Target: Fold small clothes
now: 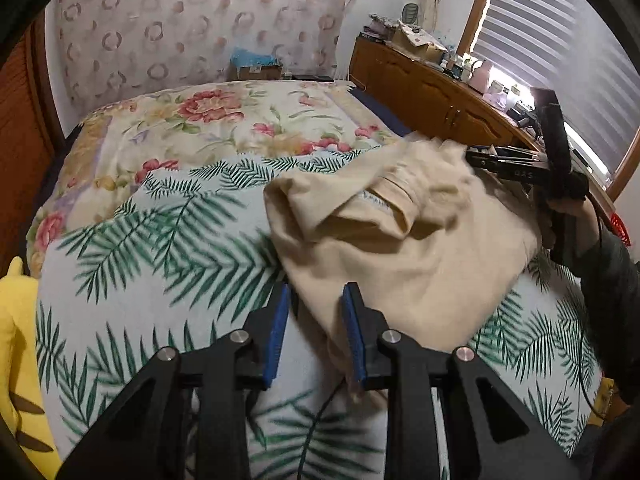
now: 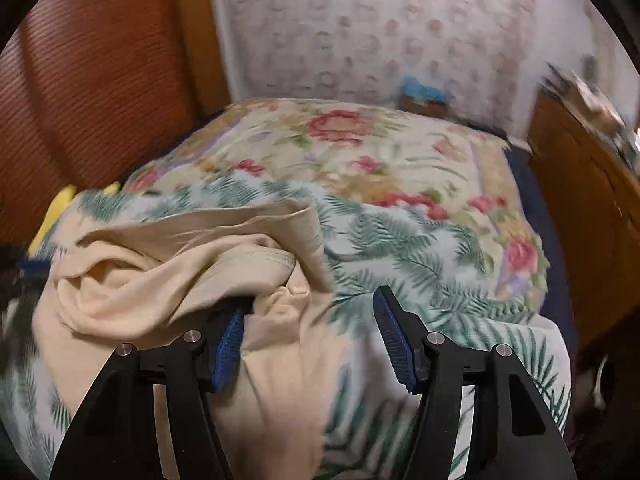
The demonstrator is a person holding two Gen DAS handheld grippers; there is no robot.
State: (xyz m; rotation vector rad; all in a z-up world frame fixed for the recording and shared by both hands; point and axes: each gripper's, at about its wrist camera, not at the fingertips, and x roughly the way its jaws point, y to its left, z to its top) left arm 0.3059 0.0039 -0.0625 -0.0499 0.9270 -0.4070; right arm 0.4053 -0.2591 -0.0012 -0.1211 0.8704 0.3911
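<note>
A cream garment (image 1: 400,240) lies crumpled on a palm-leaf blanket (image 1: 160,248) spread over the bed. My left gripper (image 1: 317,292) hovers at the garment's near left edge. Its blue pads stand a little apart, and the cloth's hem runs along the right pad without being pinched. My right gripper (image 1: 474,156), held in a hand, reaches in over the garment's far right side. In the right wrist view this gripper (image 2: 314,300) is open wide. The garment (image 2: 160,280) is bunched over its left finger, and loose cloth lies between the jaws.
A floral quilt (image 1: 208,120) covers the far half of the bed. A yellow plush toy (image 1: 16,320) lies at the left edge. A cluttered wooden dresser (image 1: 432,92) runs along the right under a window blind (image 1: 560,40). A cardboard box (image 1: 256,68) stands by the far wall.
</note>
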